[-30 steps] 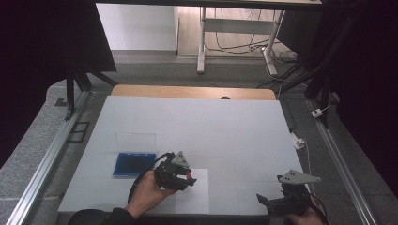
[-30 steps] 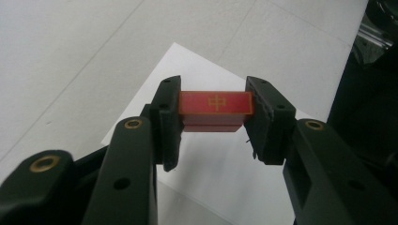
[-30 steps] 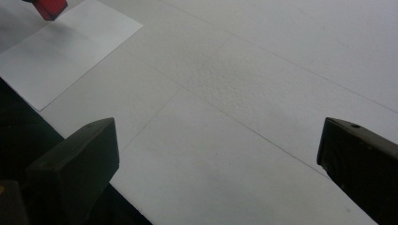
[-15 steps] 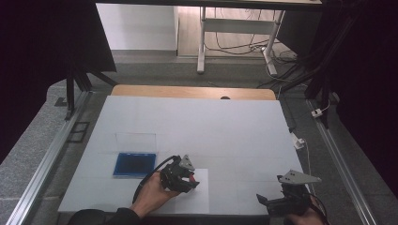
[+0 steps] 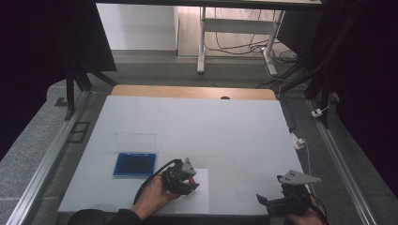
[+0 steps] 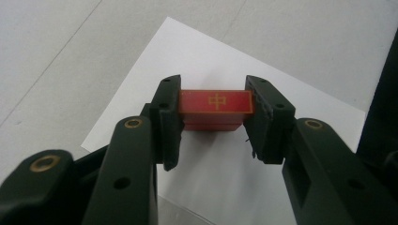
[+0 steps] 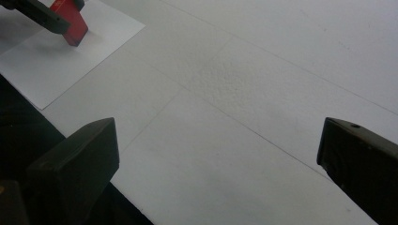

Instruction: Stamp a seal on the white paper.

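Holding a red stamp (image 6: 215, 108) tight between its jaws, the left gripper (image 5: 180, 176) hangs over the white paper (image 5: 201, 199) near the table's front edge. Next it should press straight down. The right gripper (image 5: 281, 202) waits at the right, wide open and empty.
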### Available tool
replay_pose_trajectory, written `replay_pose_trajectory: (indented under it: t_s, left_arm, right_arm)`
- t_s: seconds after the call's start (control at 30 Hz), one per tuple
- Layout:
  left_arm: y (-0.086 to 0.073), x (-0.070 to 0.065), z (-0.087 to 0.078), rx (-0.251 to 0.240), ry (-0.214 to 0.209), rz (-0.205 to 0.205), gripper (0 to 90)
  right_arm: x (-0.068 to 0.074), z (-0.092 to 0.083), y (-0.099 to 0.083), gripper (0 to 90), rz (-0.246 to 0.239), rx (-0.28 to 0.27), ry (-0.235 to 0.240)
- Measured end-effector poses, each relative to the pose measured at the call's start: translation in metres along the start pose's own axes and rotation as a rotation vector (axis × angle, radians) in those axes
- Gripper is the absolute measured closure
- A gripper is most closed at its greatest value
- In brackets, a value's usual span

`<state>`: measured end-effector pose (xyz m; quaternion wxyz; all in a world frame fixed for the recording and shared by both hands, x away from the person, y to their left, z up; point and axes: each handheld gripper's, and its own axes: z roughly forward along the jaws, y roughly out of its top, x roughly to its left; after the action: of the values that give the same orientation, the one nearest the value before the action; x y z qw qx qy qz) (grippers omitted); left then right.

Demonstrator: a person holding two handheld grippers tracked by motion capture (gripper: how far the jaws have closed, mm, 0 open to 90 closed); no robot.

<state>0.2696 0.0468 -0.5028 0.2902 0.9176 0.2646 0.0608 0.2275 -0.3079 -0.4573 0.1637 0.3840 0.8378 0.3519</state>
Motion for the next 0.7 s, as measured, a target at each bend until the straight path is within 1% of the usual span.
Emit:
replay_pose_trajectory:
  t_s: [0.07, 0.13, 0.27, 0.33, 0.43, 0.53, 0.57, 0.63, 0.7]
  left_arm:
    - [-0.0014, -0.0024, 0.0004, -0.008, 0.015, 0.003, 59.2]
    - [-0.0028, -0.0033, 0.0005, -0.016, 0.021, -0.001, 59.2]
    - [-0.0036, -0.0067, 0.0006, -0.018, 0.041, 0.008, 59.2]
    - [-0.0039, -0.0047, 0.0006, -0.021, 0.029, -0.002, 59.3]
    - [-0.0047, 0.0002, 0.0005, -0.026, -0.002, -0.017, 59.3]
    - [-0.0045, 0.0022, 0.0006, -0.024, -0.015, -0.027, 59.3]
    - [-0.0045, 0.0015, 0.0007, -0.025, -0.011, -0.025, 59.3]
    - [-0.0041, -0.0017, 0.0007, -0.021, 0.009, -0.009, 59.3]
    - [-0.0041, -0.0018, 0.0007, -0.021, 0.010, -0.009, 59.3]
  right_arm:
    - [0.0001, 0.0001, 0.0001, 0.0, -0.001, 0.002, -0.001]
    - [0.0001, 0.0001, 0.0003, 0.0, -0.002, 0.005, -0.001]
    - [0.0002, 0.0005, 0.0004, 0.0, -0.003, 0.007, -0.001]
    - [0.0001, 0.0005, 0.0004, 0.0, -0.002, 0.007, -0.001]
    - [-0.0001, 0.0004, 0.0003, 0.0, 0.000, 0.006, 0.001]
    - [-0.0001, 0.0005, 0.0003, 0.0, 0.001, 0.007, 0.001]
    - [-0.0002, 0.0005, 0.0003, 0.0, 0.001, 0.007, 0.002]
    - [-0.0001, 0.0005, 0.0003, 0.0, 0.001, 0.007, 0.002]
    - [-0.0001, 0.0008, 0.0004, 0.0, 0.000, 0.008, 0.002]
